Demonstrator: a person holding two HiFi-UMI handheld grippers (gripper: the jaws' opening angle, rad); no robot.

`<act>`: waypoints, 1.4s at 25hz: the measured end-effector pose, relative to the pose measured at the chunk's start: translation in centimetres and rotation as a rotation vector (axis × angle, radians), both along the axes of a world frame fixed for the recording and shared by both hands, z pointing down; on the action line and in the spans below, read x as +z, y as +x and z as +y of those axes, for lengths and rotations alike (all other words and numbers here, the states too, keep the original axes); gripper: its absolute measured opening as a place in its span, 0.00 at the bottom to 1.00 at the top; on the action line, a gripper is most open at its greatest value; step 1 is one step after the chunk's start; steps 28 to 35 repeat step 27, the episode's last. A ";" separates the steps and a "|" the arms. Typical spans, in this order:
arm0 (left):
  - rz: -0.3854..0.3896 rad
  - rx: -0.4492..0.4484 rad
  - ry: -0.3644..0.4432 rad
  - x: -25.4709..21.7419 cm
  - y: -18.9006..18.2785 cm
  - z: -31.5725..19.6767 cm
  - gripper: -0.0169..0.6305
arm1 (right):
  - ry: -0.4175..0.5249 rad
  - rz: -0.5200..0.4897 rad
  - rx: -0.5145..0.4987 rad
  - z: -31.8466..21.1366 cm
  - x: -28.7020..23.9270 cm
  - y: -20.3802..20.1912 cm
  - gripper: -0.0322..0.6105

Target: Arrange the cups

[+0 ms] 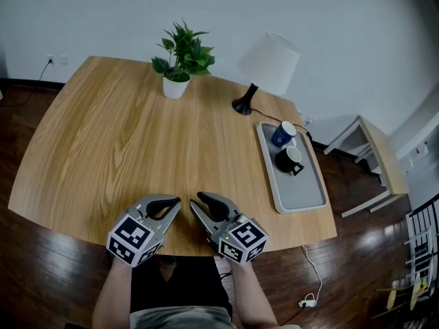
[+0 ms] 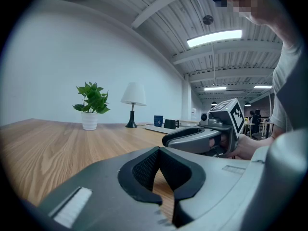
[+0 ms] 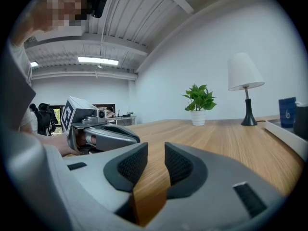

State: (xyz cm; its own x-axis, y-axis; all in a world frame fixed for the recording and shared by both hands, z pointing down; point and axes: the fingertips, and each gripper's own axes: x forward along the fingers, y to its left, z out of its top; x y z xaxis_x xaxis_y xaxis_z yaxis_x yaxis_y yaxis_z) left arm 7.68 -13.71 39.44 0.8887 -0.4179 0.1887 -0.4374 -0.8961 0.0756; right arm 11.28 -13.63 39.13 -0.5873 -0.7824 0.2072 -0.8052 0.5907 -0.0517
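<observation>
blue cup [image 1: 283, 134] | black cup [image 1: 289, 159] | both upright, adjacent, far end of grey tray [image 1: 302, 194]

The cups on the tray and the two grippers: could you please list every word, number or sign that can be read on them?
"6", or a white sign much like it: on the side of the blue cup; too small to be sure.
Black cup: no print can be made out.
Left gripper and right gripper: only black-and-white square markers on their cubes, no words or numbers.
</observation>
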 end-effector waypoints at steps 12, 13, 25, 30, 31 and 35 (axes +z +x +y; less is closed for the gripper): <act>-0.002 -0.004 -0.001 0.1 0.0 0.0 0.04 | 0.005 0.002 0.009 0.0 0.0 0.1 0.21; -0.003 -0.004 -0.002 0.1 0.0 0.0 0.04 | 0.003 0.002 0.009 0.0 0.0 0.1 0.21; 0.000 -0.006 0.000 0.0 0.0 0.0 0.04 | 0.007 0.000 0.011 0.1 -0.1 0.2 0.21; 0.000 -0.006 0.001 0.0 0.0 0.0 0.04 | 0.009 0.003 0.009 0.1 -0.1 0.2 0.21; 0.000 -0.006 0.001 0.0 0.0 0.0 0.04 | 0.009 0.003 0.009 0.1 -0.1 0.2 0.21; 0.000 -0.006 0.001 0.0 0.0 0.0 0.04 | 0.009 0.003 0.009 0.1 -0.1 0.2 0.21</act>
